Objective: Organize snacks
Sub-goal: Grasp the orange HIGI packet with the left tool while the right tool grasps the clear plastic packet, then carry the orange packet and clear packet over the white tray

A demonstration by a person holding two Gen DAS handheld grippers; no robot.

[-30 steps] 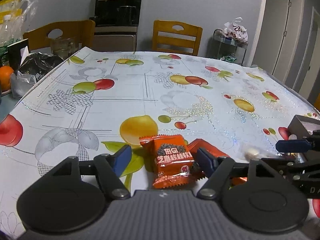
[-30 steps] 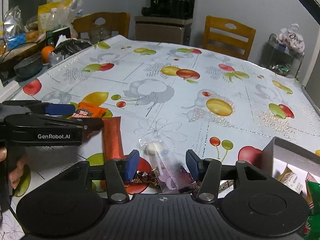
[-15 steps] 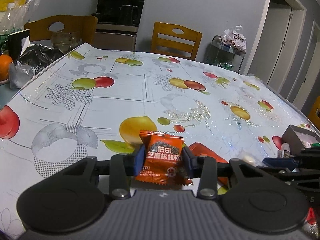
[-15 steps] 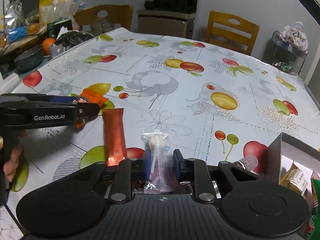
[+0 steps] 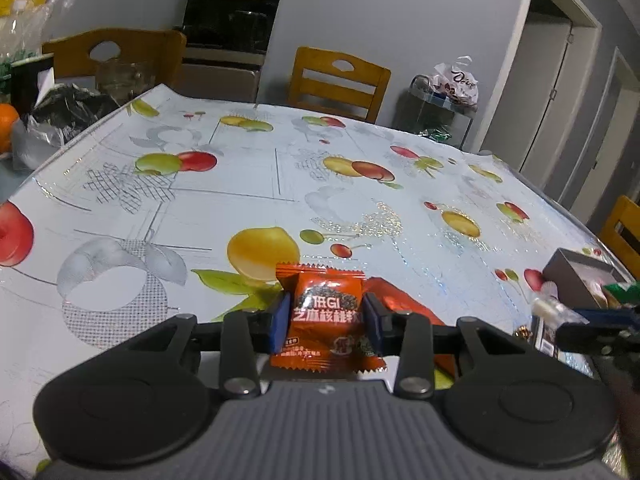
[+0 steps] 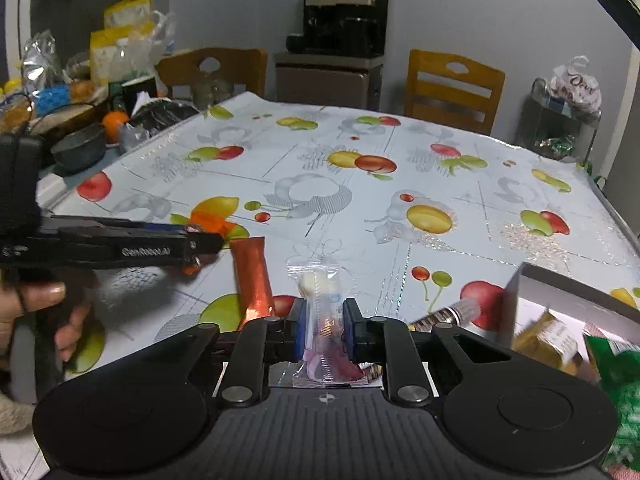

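My left gripper (image 5: 325, 324) is shut on an orange snack packet (image 5: 325, 312) with Chinese print and holds it just above the table. It also shows from the side in the right wrist view (image 6: 200, 240). My right gripper (image 6: 325, 330) is shut on a clear candy packet (image 6: 318, 300) with a white sweet inside. A long red-orange wrapper (image 6: 252, 276) lies flat on the tablecloth between the two grippers; it also shows in the left wrist view (image 5: 404, 304). A grey box (image 6: 560, 292) holding several snacks stands at the right, also seen in the left wrist view (image 5: 576, 270).
The table wears a fruit-print cloth (image 5: 280, 168). A dark tube-shaped snack (image 6: 444, 314) lies by the box. Wooden chairs (image 5: 340, 80) stand at the far side. A black bag (image 5: 68, 104), an orange (image 6: 114, 122) and a bowl (image 6: 80, 148) crowd the left side.
Both grippers closed from open: the left onto the orange packet, the right onto the clear candy packet. Both packets have since been lifted slightly off the cloth.
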